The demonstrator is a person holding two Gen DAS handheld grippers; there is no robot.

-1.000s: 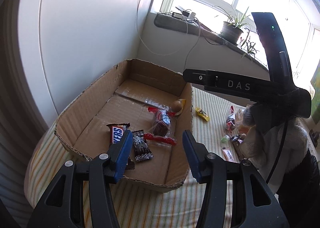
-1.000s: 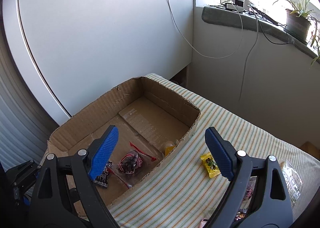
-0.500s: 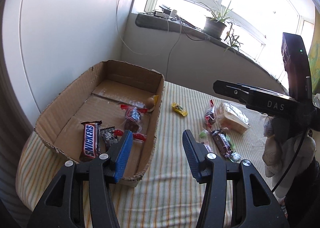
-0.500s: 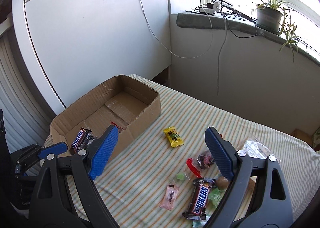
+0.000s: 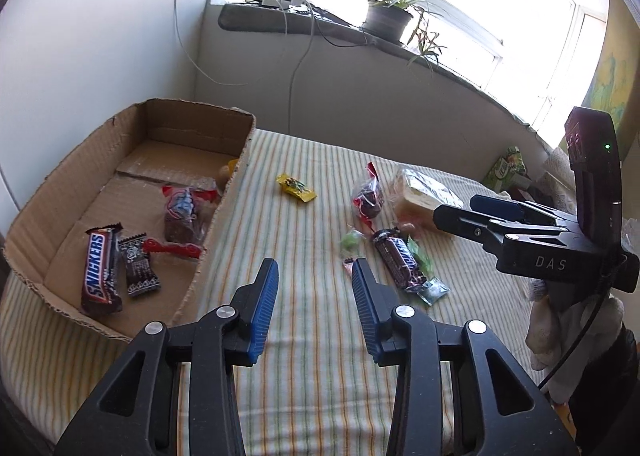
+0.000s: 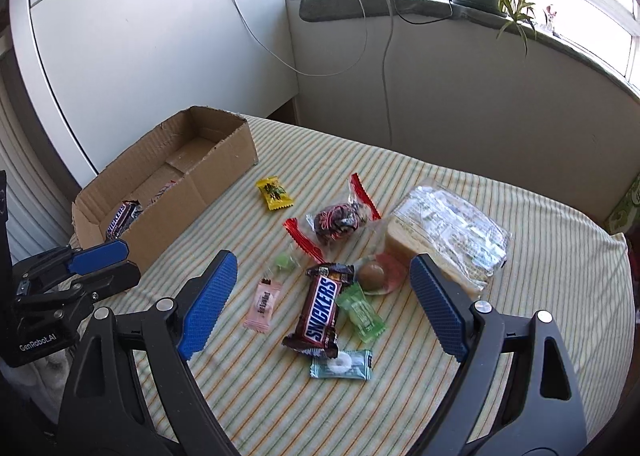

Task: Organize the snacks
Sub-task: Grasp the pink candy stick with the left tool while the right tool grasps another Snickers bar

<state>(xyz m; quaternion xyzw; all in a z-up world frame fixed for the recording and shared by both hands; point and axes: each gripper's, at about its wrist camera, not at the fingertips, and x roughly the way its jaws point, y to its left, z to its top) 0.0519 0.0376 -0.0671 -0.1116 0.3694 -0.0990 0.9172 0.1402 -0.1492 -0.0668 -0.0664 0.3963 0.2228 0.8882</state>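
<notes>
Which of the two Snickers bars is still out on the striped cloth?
The Snickers bar lying between the right gripper's open fingers, beside the green candy. The other Snickers already lies inside the cardboard box.

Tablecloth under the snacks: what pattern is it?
The tablecloth has thin green and orange stripes on cream, clearest in the right wrist view.

Striped tablecloth (image 6: 400, 160); brown box (image 6: 192, 196); yellow candy (image 6: 275, 193).
</notes>
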